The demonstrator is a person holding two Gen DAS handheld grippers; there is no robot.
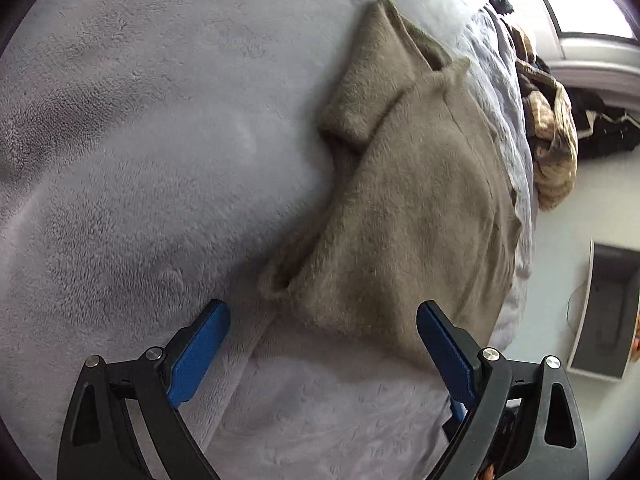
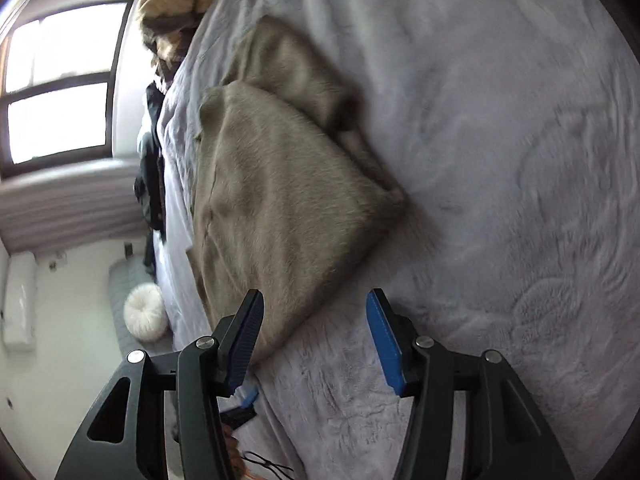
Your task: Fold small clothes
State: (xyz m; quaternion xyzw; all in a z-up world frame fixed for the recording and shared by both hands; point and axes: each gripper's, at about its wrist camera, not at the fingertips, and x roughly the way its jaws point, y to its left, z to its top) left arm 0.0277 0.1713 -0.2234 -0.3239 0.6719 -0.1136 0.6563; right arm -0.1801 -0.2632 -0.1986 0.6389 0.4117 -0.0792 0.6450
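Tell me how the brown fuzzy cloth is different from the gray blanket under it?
The brown cloth is tan, the gray blanket pale gray. The cloth is small and folded into layers; the blanket is far bigger and spread flat across the bed. The cloth lies on top, the blanket underneath. Both look soft and fuzzy.

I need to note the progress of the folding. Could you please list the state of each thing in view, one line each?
Taupe fuzzy garment: folded into layers, lying flat on the bed, not held.
Left gripper: open, empty, above the garment's near edge.
Right gripper: open, nothing between its fingers.
Pale grey plush blanket: spread over the bed, slightly rumpled.
Tan knitted fabric: bunched at the bed's edge.
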